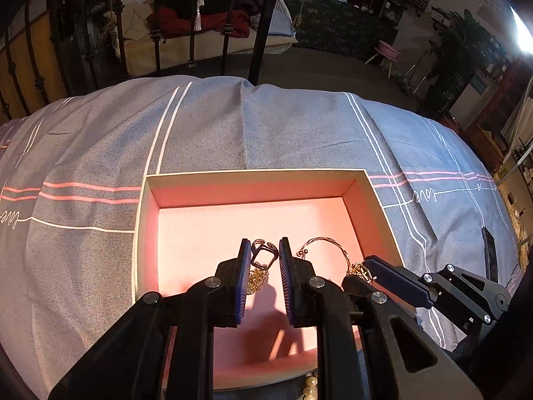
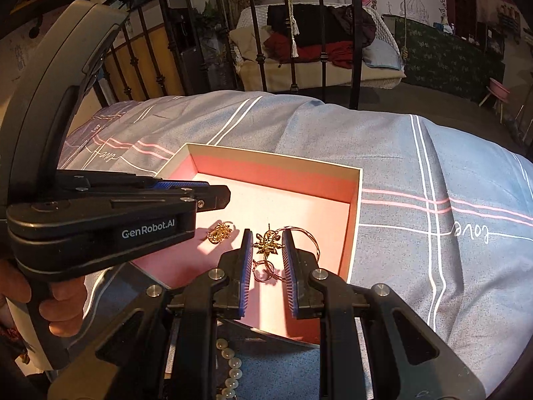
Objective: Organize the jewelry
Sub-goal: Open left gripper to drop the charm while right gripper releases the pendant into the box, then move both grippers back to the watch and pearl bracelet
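Note:
An open box, pink inside with a cream rim, lies on the bedspread. My left gripper is over the box's floor, shut on a dark ring. A gold ornament shows just below the ring; I cannot tell if it hangs or lies there. My right gripper is beside it on the right, shut on a gold flower ornament. A thin bangle and small rose-gold loops sit close under it. The left gripper reaches in from the left, above the gold ornament.
A pearl strand lies on the grey-blue striped bedspread at the box's near edge. A person's hand grips the left tool's handle. A black iron bed rail stands beyond the bed's far edge.

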Action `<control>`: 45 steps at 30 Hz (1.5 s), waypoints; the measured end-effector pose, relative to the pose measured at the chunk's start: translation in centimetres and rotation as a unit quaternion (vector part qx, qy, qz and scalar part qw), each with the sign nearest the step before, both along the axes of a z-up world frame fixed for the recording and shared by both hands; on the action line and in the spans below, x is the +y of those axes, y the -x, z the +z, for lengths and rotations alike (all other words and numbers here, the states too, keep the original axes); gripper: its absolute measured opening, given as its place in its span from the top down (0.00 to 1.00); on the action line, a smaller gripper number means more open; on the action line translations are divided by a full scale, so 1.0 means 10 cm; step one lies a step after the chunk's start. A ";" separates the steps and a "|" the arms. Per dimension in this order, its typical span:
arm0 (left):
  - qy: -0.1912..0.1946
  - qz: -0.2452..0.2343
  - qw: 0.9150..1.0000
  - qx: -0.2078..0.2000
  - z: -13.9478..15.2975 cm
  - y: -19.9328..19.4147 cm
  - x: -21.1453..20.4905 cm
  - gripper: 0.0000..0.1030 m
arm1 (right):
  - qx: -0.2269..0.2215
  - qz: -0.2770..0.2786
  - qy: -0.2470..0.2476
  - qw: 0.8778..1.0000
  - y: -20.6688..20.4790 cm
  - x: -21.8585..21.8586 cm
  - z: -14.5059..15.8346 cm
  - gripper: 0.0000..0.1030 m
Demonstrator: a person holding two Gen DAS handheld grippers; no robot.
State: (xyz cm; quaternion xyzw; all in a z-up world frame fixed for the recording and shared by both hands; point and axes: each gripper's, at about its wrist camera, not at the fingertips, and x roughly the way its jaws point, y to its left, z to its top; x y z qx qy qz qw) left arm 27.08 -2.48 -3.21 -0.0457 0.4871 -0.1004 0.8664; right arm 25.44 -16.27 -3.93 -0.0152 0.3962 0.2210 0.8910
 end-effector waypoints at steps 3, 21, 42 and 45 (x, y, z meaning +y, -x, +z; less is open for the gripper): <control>-0.004 0.001 1.000 0.009 -0.08 -0.03 0.00 0.84 | 0.006 0.006 0.001 1.000 -0.03 0.02 -0.04 0.82; -0.008 0.004 1.000 0.018 -0.16 -0.08 0.01 0.84 | 0.024 0.028 0.001 0.999 -0.08 0.13 -0.19 0.82; 0.006 0.025 0.999 -0.022 0.10 0.11 0.10 0.17 | -0.023 0.016 0.004 1.000 0.14 0.10 -0.02 0.10; 0.020 0.022 0.999 -0.036 0.22 0.26 0.12 0.13 | -0.032 0.003 0.001 0.999 0.26 0.01 0.06 0.09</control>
